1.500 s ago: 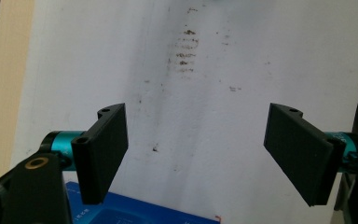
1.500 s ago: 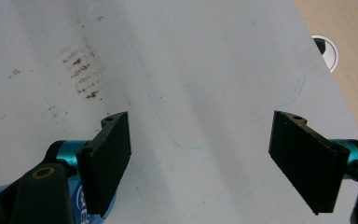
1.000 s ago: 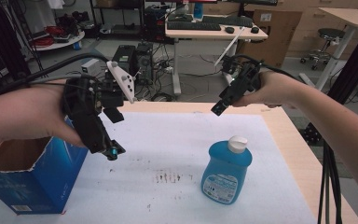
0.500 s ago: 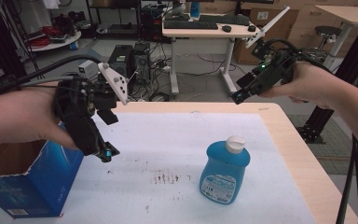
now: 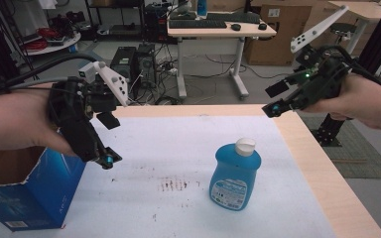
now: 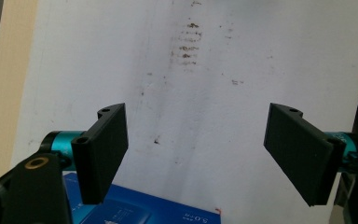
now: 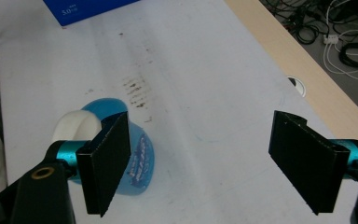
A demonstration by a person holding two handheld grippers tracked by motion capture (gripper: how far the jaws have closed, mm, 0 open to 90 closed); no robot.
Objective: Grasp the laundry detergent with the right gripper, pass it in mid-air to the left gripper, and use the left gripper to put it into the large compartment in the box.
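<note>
The blue bottle stands alone near the middle of the table. Both the left gripper and the right gripper are wide open and hold nothing. The blue box sits at the left edge. Nothing is picked up yet.

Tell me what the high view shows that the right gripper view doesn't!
High view alone: both hands, the left gripper over the table's left side, the open top of the blue box, and the desk behind the table.

Right gripper view alone: the right gripper's open jaws seen close up, and the cables on the floor past the table edge.

Both: the blue bottle with its white cap, standing upright, the box, and the brown stain on the white sheet.
</note>
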